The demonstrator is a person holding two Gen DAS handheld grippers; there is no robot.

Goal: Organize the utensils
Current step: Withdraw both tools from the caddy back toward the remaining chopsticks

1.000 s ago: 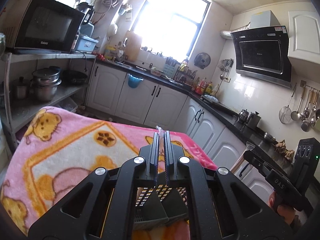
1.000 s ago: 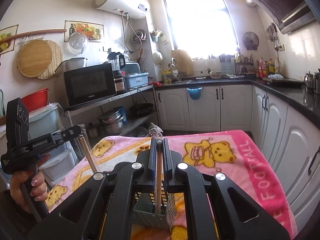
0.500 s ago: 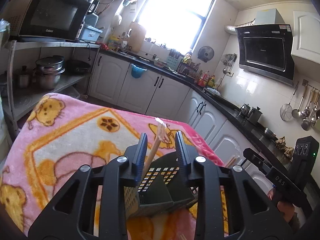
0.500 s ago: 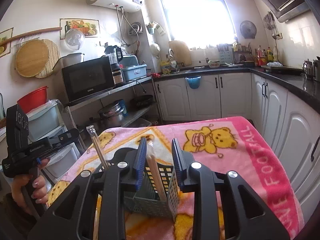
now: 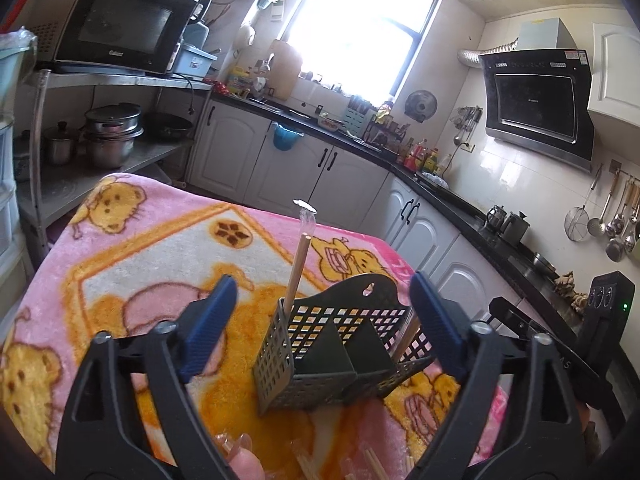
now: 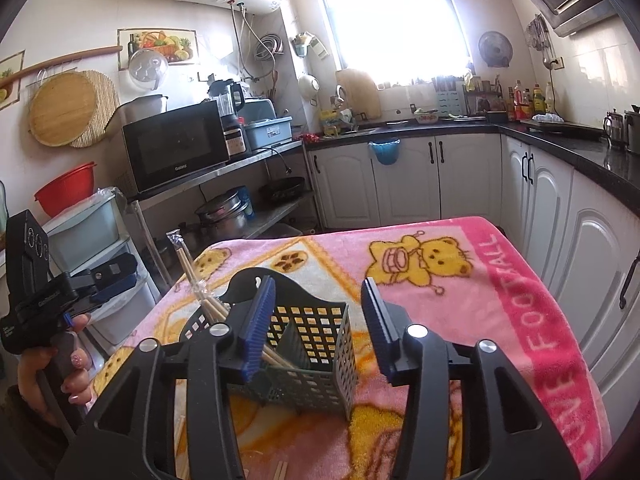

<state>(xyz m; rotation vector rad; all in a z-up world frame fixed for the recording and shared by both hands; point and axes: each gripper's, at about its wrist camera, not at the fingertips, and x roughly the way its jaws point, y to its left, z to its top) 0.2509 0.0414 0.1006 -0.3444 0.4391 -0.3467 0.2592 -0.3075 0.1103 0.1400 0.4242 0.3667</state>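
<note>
wooden chopsticks [image 5: 299,264] let go a moment back, now leaning in the basket [image 5: 340,352] on the blanket [image 5: 132,248]. left gripper [image 5: 320,320] spread wide and empty, right gripper [image 6: 318,320] half open and empty. both pairs filed.

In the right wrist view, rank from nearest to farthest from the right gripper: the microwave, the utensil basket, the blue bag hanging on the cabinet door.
1. Utensil basket, directly below the right gripper, on the pink blanket.
2. Microwave, on the metal shelf at left.
3. Blue bag, on the far cabinet door under the window.
</note>
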